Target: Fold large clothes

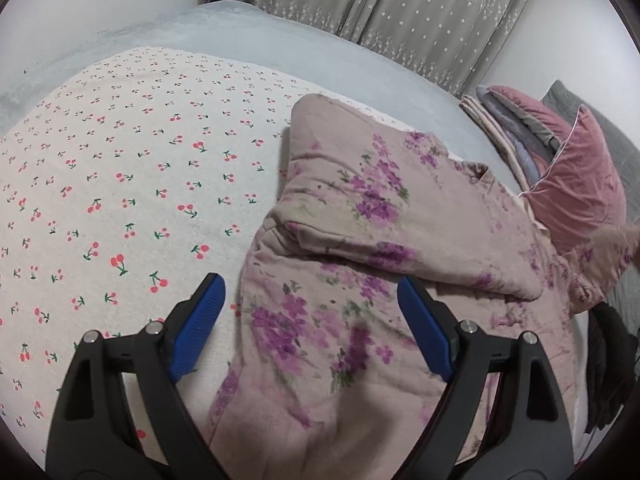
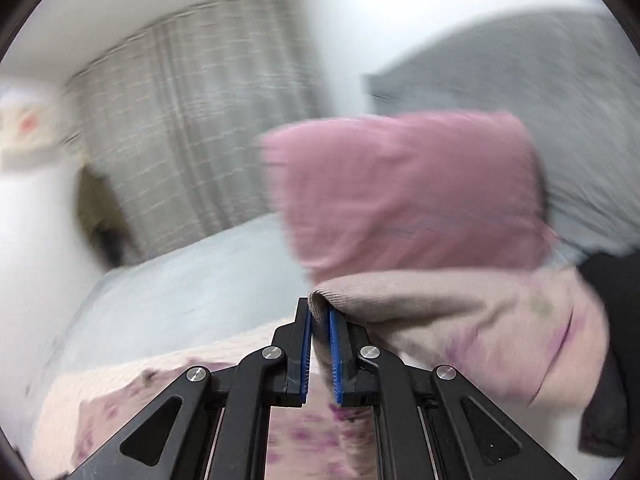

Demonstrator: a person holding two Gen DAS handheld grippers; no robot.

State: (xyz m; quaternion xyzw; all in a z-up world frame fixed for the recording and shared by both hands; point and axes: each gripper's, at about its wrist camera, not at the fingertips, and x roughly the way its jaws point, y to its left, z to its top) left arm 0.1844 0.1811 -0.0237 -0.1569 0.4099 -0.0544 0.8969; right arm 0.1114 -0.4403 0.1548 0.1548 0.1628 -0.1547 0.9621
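Blue-padded, the left gripper [image 1: 310, 324] is hovering spread wide, angling down over the floral garment [image 1: 360, 240]. Raised nearly level, the right gripper [image 2: 320, 312] is pinching a garment edge near the pink pillow [image 2: 408, 192].

Clearance as I see it. The cherry-print sheet [image 1: 120, 184] lies flat and unoccupied to the left of the floral padded garment [image 1: 360, 240], giving open passage there. To the right, the pink pillow [image 1: 576, 192] and stacked bedding [image 1: 516, 128] block the bed's edge. The curtain [image 1: 400, 12] closes the far side.
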